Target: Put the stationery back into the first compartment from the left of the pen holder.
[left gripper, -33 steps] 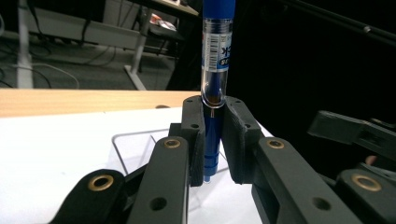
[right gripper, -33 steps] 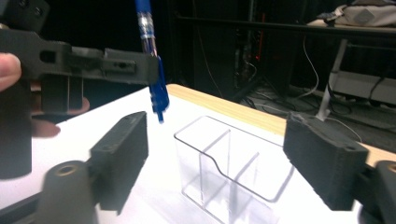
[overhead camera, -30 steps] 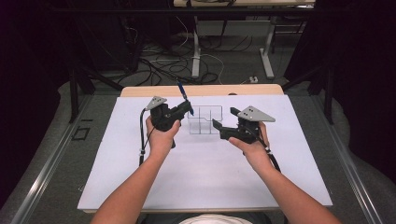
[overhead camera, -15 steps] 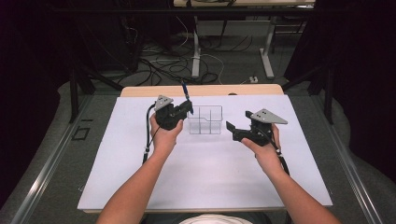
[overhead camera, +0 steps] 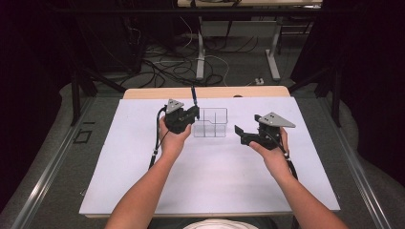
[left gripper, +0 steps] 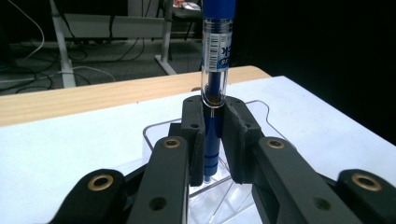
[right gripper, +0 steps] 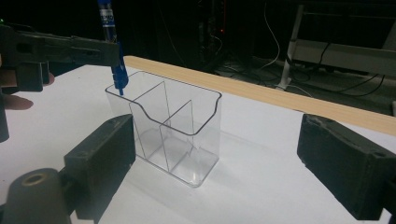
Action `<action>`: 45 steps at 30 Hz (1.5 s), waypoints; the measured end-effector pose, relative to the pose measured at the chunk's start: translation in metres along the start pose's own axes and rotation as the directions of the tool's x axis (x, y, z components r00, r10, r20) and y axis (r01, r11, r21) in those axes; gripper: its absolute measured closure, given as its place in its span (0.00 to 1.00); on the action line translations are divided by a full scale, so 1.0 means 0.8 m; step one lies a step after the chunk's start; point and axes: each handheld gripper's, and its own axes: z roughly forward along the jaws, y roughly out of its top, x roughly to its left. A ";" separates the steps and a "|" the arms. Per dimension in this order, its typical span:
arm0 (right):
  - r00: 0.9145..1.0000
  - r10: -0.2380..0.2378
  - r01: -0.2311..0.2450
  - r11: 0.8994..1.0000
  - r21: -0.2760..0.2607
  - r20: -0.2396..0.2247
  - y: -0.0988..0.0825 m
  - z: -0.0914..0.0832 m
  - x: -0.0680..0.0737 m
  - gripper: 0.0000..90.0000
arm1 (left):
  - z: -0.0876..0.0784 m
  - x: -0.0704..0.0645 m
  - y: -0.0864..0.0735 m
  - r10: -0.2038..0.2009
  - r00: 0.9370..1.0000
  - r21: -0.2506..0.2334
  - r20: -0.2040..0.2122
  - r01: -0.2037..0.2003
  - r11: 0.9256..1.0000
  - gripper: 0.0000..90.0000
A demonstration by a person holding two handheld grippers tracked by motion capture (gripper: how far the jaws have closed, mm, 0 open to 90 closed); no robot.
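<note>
In the high view, a clear divided organizer (overhead camera: 210,122) stands on the white table (overhead camera: 210,176) toward its far side. The left tool (overhead camera: 190,115) is just beside its left edge, clamped on an upright blue pen (overhead camera: 194,94). The right tool (overhead camera: 240,133) hangs well apart to the right, its jaws spread.

In the left gripper view, the pen (left gripper: 215,70) stands upright, pinched between the jaws, its tip above the organizer's rim (left gripper: 154,128).

In the right gripper view, the organizer's (right gripper: 170,123) three compartments are empty; the pen tip (right gripper: 119,79) hovers at its far left corner.
</note>
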 end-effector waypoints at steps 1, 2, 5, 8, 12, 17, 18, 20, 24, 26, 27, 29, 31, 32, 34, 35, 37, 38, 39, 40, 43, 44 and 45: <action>1.000 -0.005 0.005 1.000 0.008 0.001 0.000 -0.001 -0.001 0.12 | 0.000 0.000 -0.001 -0.006 1.000 0.005 -0.001 0.006 1.000 0.89; 1.000 -0.003 0.003 1.000 0.003 0.003 -0.001 0.000 -0.001 0.12 | 0.002 0.000 -0.001 -0.004 1.000 0.009 -0.001 0.004 1.000 0.89; 1.000 0.004 -0.004 1.000 0.005 0.000 -0.001 0.001 0.000 0.12 | 0.004 0.001 -0.003 -0.007 1.000 0.022 -0.004 0.007 1.000 0.88; 1.000 -0.003 0.003 1.000 0.018 0.001 -0.002 0.000 -0.001 0.12 | 0.004 0.001 -0.003 0.001 1.000 0.030 -0.006 -0.001 1.000 0.88; 1.000 -0.004 0.004 1.000 0.012 -0.003 -0.002 0.001 -0.001 0.12 | 0.005 0.002 -0.004 -0.011 1.000 0.038 -0.009 0.011 0.999 0.88; 1.000 -0.006 0.006 1.000 0.006 0.002 -0.002 0.001 -0.002 0.12 | -0.002 0.004 -0.002 -0.021 1.000 0.028 -0.020 0.022 0.999 0.78; 1.000 0.008 -0.008 1.000 0.011 0.001 -0.002 0.000 -0.002 0.12 | -0.005 0.005 -0.001 -0.012 1.000 0.037 -0.022 0.013 0.999 0.77; 1.000 0.003 -0.003 1.000 0.009 0.004 -0.003 0.000 -0.003 0.12 | -0.010 0.007 0.000 -0.019 1.000 0.030 -0.025 0.020 0.999 0.71; 1.000 0.005 -0.005 1.000 0.010 0.005 -0.002 -0.001 -0.004 0.12 | -0.022 0.012 0.004 -0.032 0.999 0.026 -0.042 0.034 0.999 0.56; 1.000 0.011 -0.011 1.000 0.007 0.008 -0.002 -0.001 -0.005 0.12 | -0.028 0.014 0.007 -0.032 0.998 0.025 -0.048 0.033 0.999 0.50; 1.000 0.004 -0.005 1.000 0.008 0.009 -0.002 -0.002 -0.005 0.12 | -0.032 0.014 0.009 -0.032 0.998 0.021 -0.045 0.033 0.999 0.48; 1.000 0.012 -0.012 1.000 0.007 0.007 -0.002 -0.002 -0.005 0.12 | -0.039 0.016 0.012 -0.016 0.999 0.026 -0.031 0.017 1.000 0.44; 1.000 0.019 -0.019 1.000 0.009 0.012 -0.002 -0.004 -0.006 0.12 | -0.047 0.017 0.015 -0.010 1.000 0.027 -0.024 0.010 1.000 0.41; 1.000 0.013 -0.013 1.000 0.008 0.015 -0.001 -0.004 -0.006 0.12 | -0.051 0.018 0.016 -0.013 1.000 0.034 -0.026 0.014 0.999 0.39; 1.000 0.014 -0.014 1.000 0.010 0.017 -0.001 -0.005 -0.008 0.12 | -0.061 0.020 0.019 -0.038 0.999 0.047 -0.010 0.039 0.998 0.38; 1.000 0.009 -0.010 1.000 0.011 0.020 -0.001 -0.005 -0.009 0.12 | -0.067 0.022 0.021 -0.052 0.999 0.048 0.005 0.052 0.998 0.38; 1.000 0.011 -0.012 1.000 0.015 0.023 -0.001 -0.006 -0.011 0.12 | -0.076 0.022 0.022 -0.064 0.998 0.055 0.018 0.063 0.996 0.36; 1.000 0.021 -0.021 1.000 0.015 0.024 -0.001 -0.006 -0.011 0.12 | -0.081 0.023 0.023 -0.055 0.998 0.066 0.019 0.054 0.996 0.33; 1.000 0.016 -0.016 1.000 0.018 0.021 -0.001 -0.006 -0.011 0.12 | -0.086 0.023 0.024 -0.050 0.999 0.074 0.013 0.049 0.996 0.28; 1.000 0.015 -0.016 1.000 0.023 0.023 -0.001 -0.007 -0.012 0.12 | -0.090 0.023 0.023 -0.045 0.999 0.078 0.011 0.044 0.996 0.24; 0.999 0.014 -0.015 0.999 0.038 0.031 -0.002 -0.008 -0.013 0.11 | -0.105 0.026 0.021 -0.008 1.000 0.088 -0.006 0.008 0.996 0.17; 0.999 0.017 -0.019 0.999 0.039 0.033 -0.003 -0.009 -0.014 0.10 | -0.109 0.027 0.019 -0.001 1.000 0.094 -0.015 0.003 0.996 0.17; 0.999 0.015 -0.016 0.999 0.043 0.032 -0.003 -0.009 -0.015 0.10 | -0.115 0.028 0.017 0.003 1.000 0.099 -0.024 -0.001 0.995 0.15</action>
